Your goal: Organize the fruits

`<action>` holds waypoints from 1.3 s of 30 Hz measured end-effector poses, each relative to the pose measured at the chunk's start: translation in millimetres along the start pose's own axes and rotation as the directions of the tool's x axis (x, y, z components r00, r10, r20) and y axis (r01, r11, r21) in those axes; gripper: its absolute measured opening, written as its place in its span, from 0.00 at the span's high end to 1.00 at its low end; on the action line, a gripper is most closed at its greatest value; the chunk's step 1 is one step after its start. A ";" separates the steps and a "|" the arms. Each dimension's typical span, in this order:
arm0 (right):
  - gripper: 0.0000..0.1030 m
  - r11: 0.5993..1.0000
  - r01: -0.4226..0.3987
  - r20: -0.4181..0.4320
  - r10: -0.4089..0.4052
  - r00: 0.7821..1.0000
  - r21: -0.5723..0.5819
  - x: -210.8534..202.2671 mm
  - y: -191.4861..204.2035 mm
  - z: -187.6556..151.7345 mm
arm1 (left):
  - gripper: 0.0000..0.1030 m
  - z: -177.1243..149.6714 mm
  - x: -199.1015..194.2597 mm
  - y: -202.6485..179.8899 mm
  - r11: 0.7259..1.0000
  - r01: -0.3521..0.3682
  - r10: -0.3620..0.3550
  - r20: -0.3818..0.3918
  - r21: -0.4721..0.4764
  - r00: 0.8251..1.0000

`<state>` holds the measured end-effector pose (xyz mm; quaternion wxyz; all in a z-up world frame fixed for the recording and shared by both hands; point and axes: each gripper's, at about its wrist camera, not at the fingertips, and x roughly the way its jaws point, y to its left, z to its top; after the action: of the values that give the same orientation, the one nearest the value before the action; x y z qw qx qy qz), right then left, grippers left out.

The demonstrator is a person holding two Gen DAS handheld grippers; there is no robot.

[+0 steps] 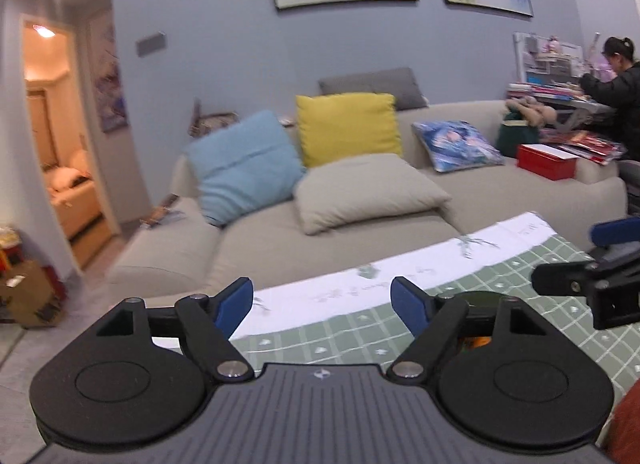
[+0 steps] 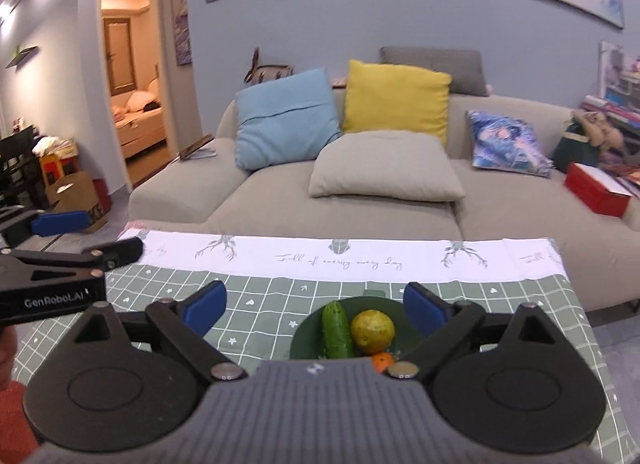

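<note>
The cucumber (image 2: 337,331), lemon (image 2: 372,330) and small orange (image 2: 382,361) sit together in the dark green bowl (image 2: 308,334) on the counter (image 2: 260,304). Both the right claw (image 2: 316,310) and left claw (image 1: 322,306) are spread and empty, above the cloth. Probably nothing remains but to withdraw without knocking the bowl; the sofa (image 2: 360,215) lies beyond.

You've got a cucumber (image 2: 337,330), yellow-green lemon (image 2: 372,330) and small orange (image 2: 382,362) lying together in the dark green bowl (image 2: 308,338).
</note>
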<state>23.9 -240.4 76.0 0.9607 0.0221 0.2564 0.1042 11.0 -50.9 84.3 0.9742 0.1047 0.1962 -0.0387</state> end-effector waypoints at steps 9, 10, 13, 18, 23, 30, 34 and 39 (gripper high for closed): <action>0.11 0.999 0.040 0.007 -0.040 0.999 -0.015 -29.2 38.9 -40.2 | 0.10 -21.3 -20.6 14.1 0.995 -0.035 0.032 -0.037 -0.088 0.999; 0.11 0.999 0.043 -0.006 -0.043 0.999 -0.027 -28.4 42.3 -44.8 | 0.10 -25.1 -18.8 15.0 0.993 -0.041 0.034 -0.065 -0.109 0.997; 0.11 0.997 0.061 -0.032 -0.063 0.998 -0.048 -25.7 47.2 -59.1 | 0.10 -41.3 -17.9 22.8 0.989 -0.059 0.041 -0.131 -0.135 0.991; 0.11 0.993 0.097 -0.102 -0.103 0.989 -0.067 -15.3 47.0 -81.1 | 0.10 -67.2 -17.1 13.0 0.992 -0.110 0.098 -0.185 -0.056 0.978; 0.11 0.992 0.119 -0.173 -0.123 0.977 -0.034 1.6 38.0 -88.6 | 0.10 -89.0 -5.9 7.4 0.995 -0.079 0.057 -0.307 -0.061 0.950; 0.11 0.993 0.103 -0.180 -0.113 0.977 -0.062 3.4 43.2 -92.8 | 0.10 -90.6 -10.4 12.1 0.993 -0.098 0.071 -0.339 -0.063 0.938; 0.11 0.992 0.094 -0.172 -0.107 0.979 -0.084 1.4 47.7 -92.7 | 0.10 -89.5 -10.0 12.8 0.993 -0.095 0.065 -0.347 -0.069 0.936; 0.11 0.993 0.093 -0.168 -0.105 0.980 -0.079 0.8 46.7 -90.9 | 0.10 -90.0 -10.4 12.3 0.993 -0.092 0.063 -0.348 -0.068 0.935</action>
<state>-29.4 -195.7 1.2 0.9392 -0.0338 0.3350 0.0667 -30.8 -18.9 9.6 0.9288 0.0770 0.3614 0.0267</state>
